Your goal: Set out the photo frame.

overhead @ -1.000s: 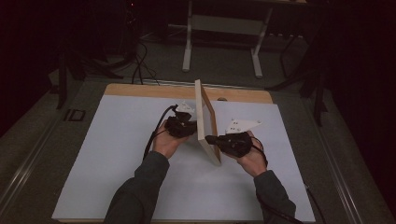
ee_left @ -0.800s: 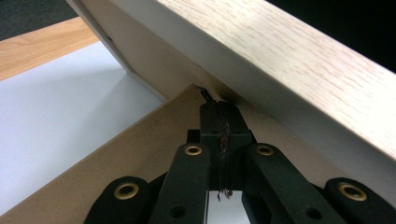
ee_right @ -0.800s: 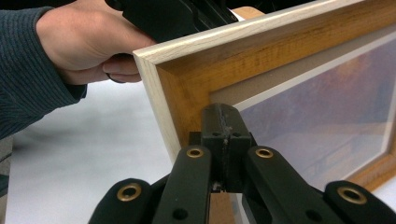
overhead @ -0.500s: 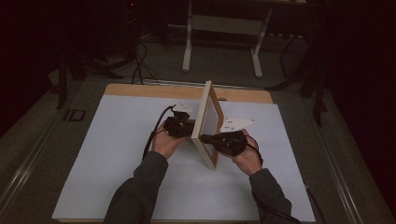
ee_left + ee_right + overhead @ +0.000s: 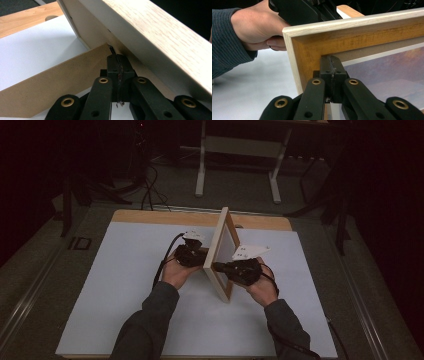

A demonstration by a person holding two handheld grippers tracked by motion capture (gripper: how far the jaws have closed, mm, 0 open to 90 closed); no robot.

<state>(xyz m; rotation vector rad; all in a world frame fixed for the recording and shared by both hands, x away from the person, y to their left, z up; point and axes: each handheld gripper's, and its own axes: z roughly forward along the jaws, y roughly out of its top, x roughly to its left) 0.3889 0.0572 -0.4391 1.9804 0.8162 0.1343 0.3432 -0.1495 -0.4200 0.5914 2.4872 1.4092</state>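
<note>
A light wooden picture frame (image 5: 220, 251) stands on edge in the middle of the white tabletop (image 5: 125, 285), tilted, with its picture side toward the right. My left gripper (image 5: 202, 256) is shut, its tip at the frame's back (image 5: 160, 32) where the brown fold-out stand (image 5: 62, 82) meets it. In the left gripper view the pads (image 5: 117, 58) are closed together. My right gripper (image 5: 218, 266) is shut too, and its tip (image 5: 331, 61) rests against the frame's front (image 5: 362, 30) at the inner lip beside the picture (image 5: 392, 67). The other hand (image 5: 257, 25) shows behind the frame.
A bare wooden strip (image 5: 150, 217) with a round hole (image 5: 51, 18) runs along the table's far edge. Beyond it stand white metal legs (image 5: 201, 170) on a dark floor with cables (image 5: 145, 190).
The frame has turned and tipped so more of its right face shows. The right hand has shifted slightly left with it. The left hand has stayed put.
</note>
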